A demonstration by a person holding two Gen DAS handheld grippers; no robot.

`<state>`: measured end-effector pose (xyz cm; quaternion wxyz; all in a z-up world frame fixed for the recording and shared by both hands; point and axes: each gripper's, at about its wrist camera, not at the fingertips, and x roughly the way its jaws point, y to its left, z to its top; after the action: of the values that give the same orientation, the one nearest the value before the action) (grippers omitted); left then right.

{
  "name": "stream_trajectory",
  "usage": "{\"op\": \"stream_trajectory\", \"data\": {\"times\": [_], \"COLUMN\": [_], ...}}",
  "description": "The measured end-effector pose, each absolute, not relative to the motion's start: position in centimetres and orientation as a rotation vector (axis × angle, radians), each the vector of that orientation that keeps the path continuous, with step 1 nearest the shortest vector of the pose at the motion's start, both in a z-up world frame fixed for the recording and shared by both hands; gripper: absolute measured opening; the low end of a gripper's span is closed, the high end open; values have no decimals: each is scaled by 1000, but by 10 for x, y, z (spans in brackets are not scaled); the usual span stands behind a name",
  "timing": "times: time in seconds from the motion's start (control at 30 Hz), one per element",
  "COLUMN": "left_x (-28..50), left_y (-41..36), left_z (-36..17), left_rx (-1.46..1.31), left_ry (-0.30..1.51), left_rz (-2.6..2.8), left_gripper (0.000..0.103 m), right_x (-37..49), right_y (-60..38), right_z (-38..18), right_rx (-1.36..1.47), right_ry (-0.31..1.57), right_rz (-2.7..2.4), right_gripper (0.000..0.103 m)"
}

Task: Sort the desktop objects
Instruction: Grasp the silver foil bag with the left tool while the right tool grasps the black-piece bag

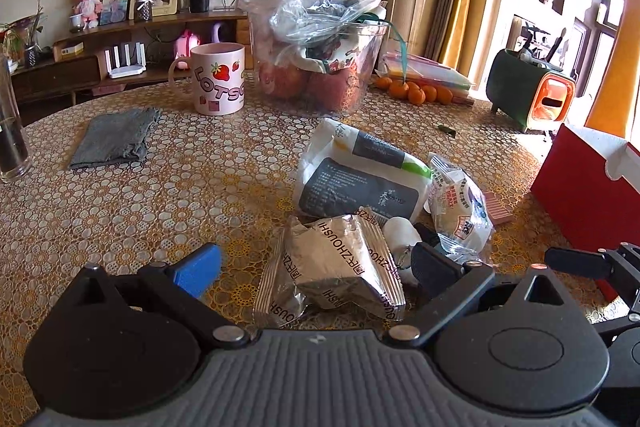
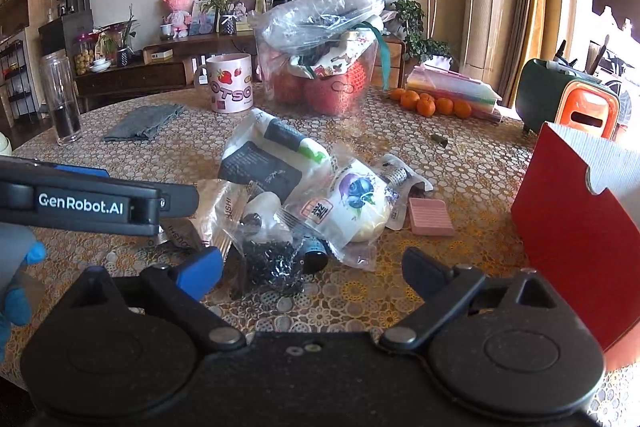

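Note:
A pile of packets lies mid-table. A silver foil snack packet lies between the spread fingers of my left gripper, which is open around it. Behind it are a white-and-grey tissue pack and a bagged white bun. In the right wrist view my right gripper is open just short of a black crinkled packet, with the bagged bun, the tissue pack and a pink eraser beyond. A red open box stands right.
At the back stand a pink mug, a clear tub of apples under a plastic bag, tangerines, a green-orange holder, a grey cloth and a glass bottle. The left gripper's arm crosses the right view.

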<state>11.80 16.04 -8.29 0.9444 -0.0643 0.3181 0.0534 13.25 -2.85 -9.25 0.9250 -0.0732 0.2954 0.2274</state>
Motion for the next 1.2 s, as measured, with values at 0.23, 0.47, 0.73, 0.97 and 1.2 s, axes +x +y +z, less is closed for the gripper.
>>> {"op": "stream_trajectory", "data": {"times": [0.23, 0.47, 0.73, 0.97, 1.2], "left_x": [134, 147, 158, 159, 158], "left_y": [162, 161, 163, 165, 159], "left_z": [-96, -108, -114, -114, -111], "left_rx": [-121, -135, -156, -191, -174], "left_ry": [677, 717, 738, 749, 754], "left_rz": [117, 97, 82, 64, 61], "left_gripper": [101, 100, 86, 68, 58], "right_x": [138, 142, 147, 151, 153], "right_y": [-14, -5, -1, 3, -3], "right_z": [-108, -116, -119, -119, -118], "right_rx": [-167, -179, -165, -142, -99], "right_ry": [631, 647, 673, 686, 701], "right_rz": [465, 470, 498, 515, 514], "right_gripper": [83, 75, 61, 49, 38]}}
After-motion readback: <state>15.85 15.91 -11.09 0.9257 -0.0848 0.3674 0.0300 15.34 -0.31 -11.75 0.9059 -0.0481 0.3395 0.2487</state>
